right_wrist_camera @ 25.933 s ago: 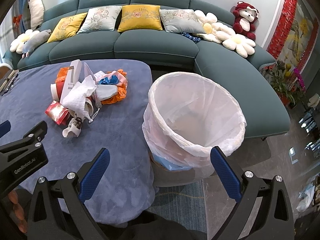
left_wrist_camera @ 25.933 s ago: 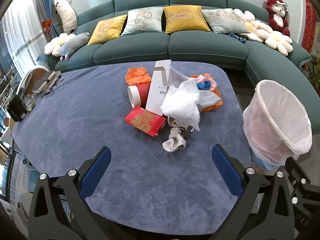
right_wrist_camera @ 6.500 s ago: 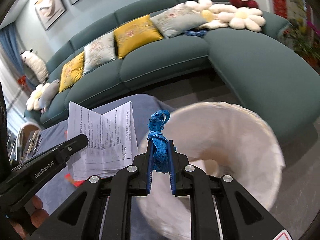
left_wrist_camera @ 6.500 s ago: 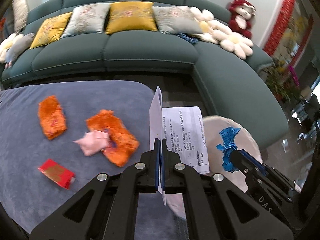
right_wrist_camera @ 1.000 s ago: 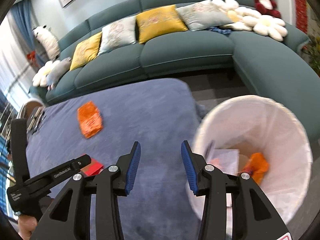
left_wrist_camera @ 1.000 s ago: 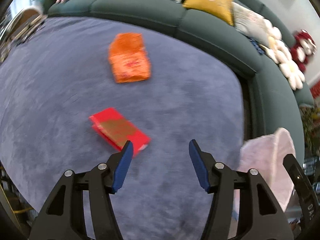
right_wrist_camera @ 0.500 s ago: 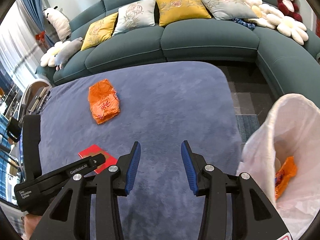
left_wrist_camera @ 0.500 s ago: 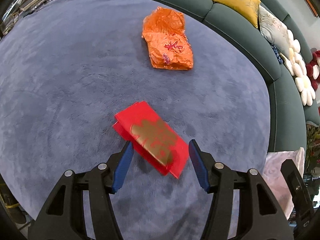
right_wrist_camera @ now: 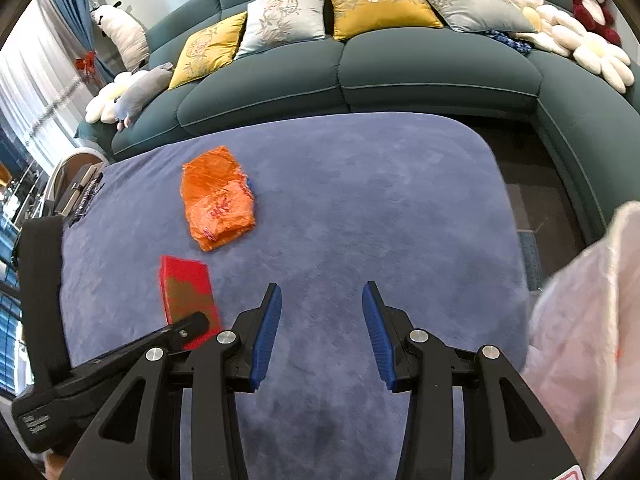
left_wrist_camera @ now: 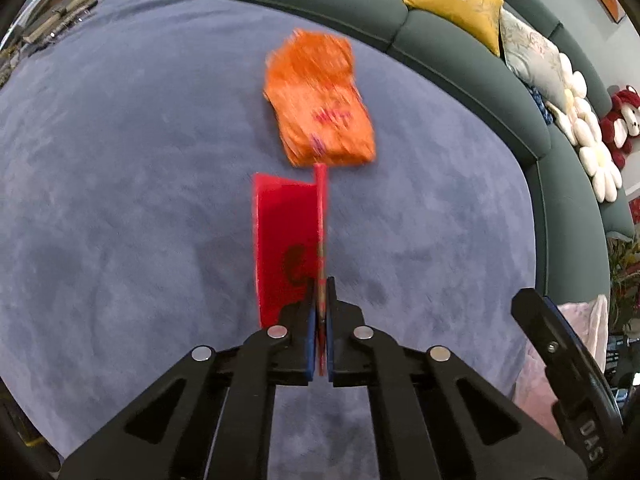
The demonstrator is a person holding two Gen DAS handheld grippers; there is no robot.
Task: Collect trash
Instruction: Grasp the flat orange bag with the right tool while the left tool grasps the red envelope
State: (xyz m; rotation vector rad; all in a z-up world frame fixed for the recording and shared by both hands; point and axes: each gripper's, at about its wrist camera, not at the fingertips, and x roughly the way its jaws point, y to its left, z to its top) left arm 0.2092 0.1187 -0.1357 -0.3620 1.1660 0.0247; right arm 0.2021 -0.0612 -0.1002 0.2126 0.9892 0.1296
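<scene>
Flat red envelope [left_wrist_camera: 286,240] with a gold emblem, seen edge-on

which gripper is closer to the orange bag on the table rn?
Left. The left gripper is shut on the red envelope, whose far edge nearly reaches the orange bag. The right gripper hangs open, farther back toward the bin.

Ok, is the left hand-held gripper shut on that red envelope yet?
Shut on it. The left hand-held gripper has its blue pads pressed together with the red envelope edge pinched between them.
</scene>
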